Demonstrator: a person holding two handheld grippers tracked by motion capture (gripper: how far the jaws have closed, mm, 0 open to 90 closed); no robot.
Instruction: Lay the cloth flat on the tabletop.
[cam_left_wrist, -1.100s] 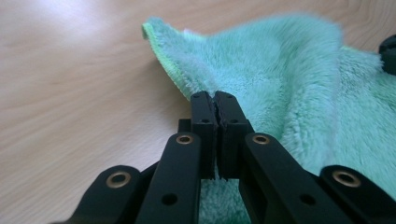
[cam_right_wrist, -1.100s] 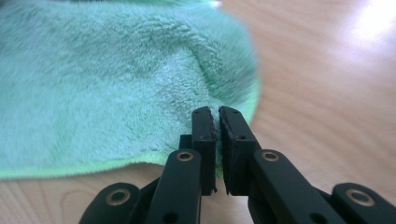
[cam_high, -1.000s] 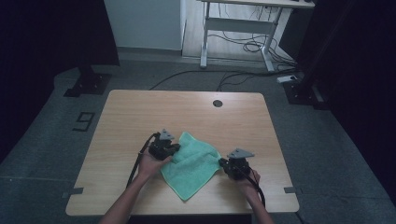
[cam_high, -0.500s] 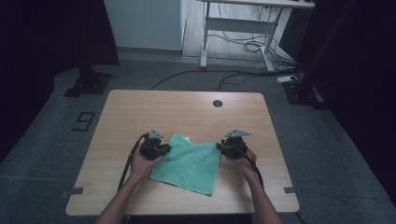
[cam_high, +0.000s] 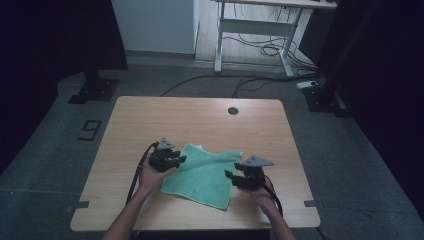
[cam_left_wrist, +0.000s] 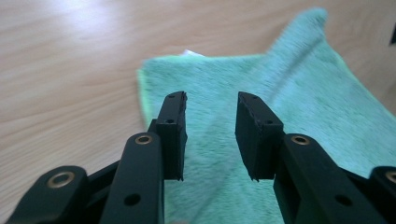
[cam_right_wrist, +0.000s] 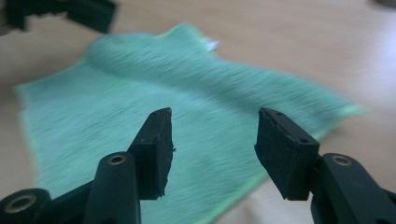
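high view: green towel (cam_high: 205, 172) now spread flat, left gripper (cam_high: 172, 161) and right gripper (cam_high: 235, 177) fingers parted, empty

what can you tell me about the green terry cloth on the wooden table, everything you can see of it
The green terry cloth is a soft, fuzzy, roughly square towel with a lighter green stitched hem and a small white tag at one edge. It lies spread nearly flat, turned at an angle, on the near half of the light wooden table, with a shallow ridge across it. The left gripper is at its left edge and the right gripper at its right edge, both with jaws open; neither grips it.
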